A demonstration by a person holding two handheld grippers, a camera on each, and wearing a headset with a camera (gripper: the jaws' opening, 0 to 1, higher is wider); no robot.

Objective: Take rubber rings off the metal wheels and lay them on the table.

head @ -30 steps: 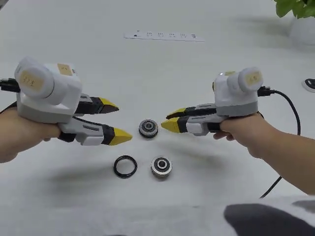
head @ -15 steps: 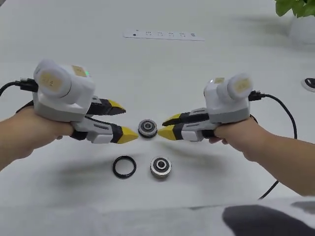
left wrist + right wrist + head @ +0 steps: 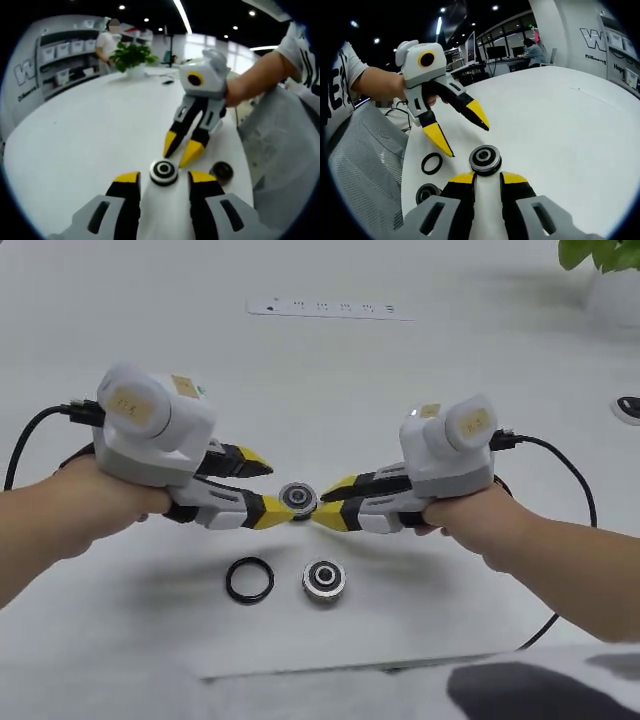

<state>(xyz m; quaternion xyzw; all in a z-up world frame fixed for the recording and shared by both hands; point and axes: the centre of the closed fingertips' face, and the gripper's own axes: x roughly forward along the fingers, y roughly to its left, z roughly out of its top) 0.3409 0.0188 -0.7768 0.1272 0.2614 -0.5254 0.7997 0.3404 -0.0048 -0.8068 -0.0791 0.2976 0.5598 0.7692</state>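
Since a second ago you've brought both in. The left gripper [image 3: 276,490] and right gripper [image 3: 320,504] now sit tip to tip at the wheel [image 3: 297,498], where before they stood apart from it. Left jaws are spread wide and right jaws show a narrow gap, with nothing clamped. I can't tell if the tips touch the wheel. It lies flat mid-table [image 3: 420,370], its dark rubber ring still on the rim. Nearer you, a loose ring [image 3: 249,580] lies just beside a second wheel [image 3: 325,579] with a bare metal rim. The power strip [image 3: 330,309] is far back.
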